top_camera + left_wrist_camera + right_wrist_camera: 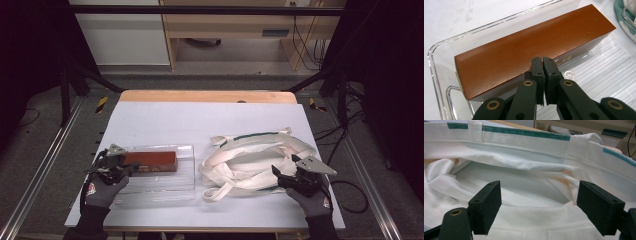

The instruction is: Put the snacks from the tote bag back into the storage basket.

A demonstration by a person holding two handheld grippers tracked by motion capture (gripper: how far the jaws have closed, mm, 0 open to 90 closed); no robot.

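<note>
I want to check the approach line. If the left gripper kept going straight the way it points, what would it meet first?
Most likely the brown box lying in the clear tray. The left gripper, fingers shut with nothing between them, points at the box's near long edge; whether it already touches is unclear.

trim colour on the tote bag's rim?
Green strip along the white tote bag rim; clearest in the right gripper view.

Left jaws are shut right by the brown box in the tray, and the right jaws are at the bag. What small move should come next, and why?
Probably open the left gripper and set its jaws across the brown box. They are shut beside its near edge, holding nothing, so it cannot be lifted from the clear tray. The right gripper stands open at the white bag mouth.
</note>
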